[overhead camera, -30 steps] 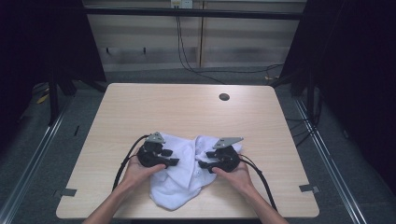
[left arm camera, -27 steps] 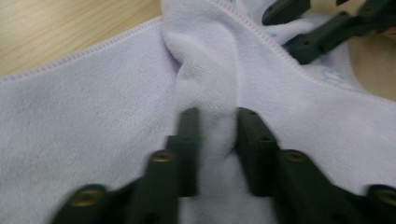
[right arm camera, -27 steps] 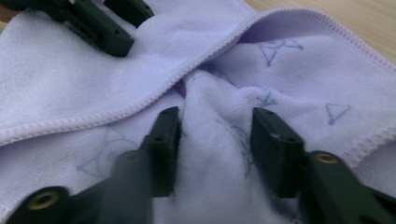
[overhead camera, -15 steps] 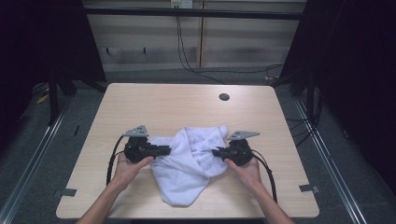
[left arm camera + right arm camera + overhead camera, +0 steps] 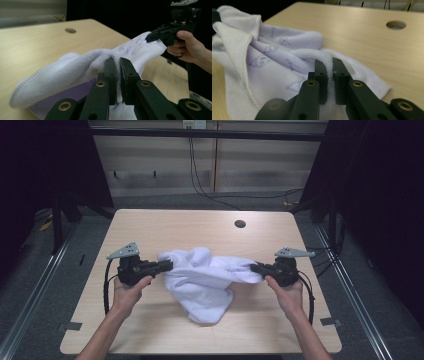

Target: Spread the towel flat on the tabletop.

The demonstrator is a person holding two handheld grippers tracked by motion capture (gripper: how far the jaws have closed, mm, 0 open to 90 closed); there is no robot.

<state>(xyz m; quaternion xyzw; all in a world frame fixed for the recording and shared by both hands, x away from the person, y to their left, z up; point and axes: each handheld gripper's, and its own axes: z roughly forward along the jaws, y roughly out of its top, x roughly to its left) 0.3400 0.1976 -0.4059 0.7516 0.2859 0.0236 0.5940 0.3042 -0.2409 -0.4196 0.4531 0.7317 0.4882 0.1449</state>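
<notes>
A white towel (image 5: 207, 275) with faint printed figures hangs stretched between my two grippers above the light wooden table (image 5: 165, 227), its lower part still resting on the top. My left gripper (image 5: 169, 265) is shut on the towel's left end (image 5: 100, 60); its jaws have just been closing on the cloth. My right gripper (image 5: 254, 267) is shut on the right end (image 5: 329, 58), its jaws having closed further too. In the left gripper view the right gripper (image 5: 150, 37) shows across the towel, with a hand (image 5: 190, 46) around it.
A round cable hole (image 5: 240, 223) lies in the table top toward the far right. Black cables trail from both grippers over the near edge. Metal rails and dark floor flank the table on both sides.
Both grippers closed on the towel, rose and moved apart to the left and right. The towel, bunched on the table before, is now pulled out between them.
</notes>
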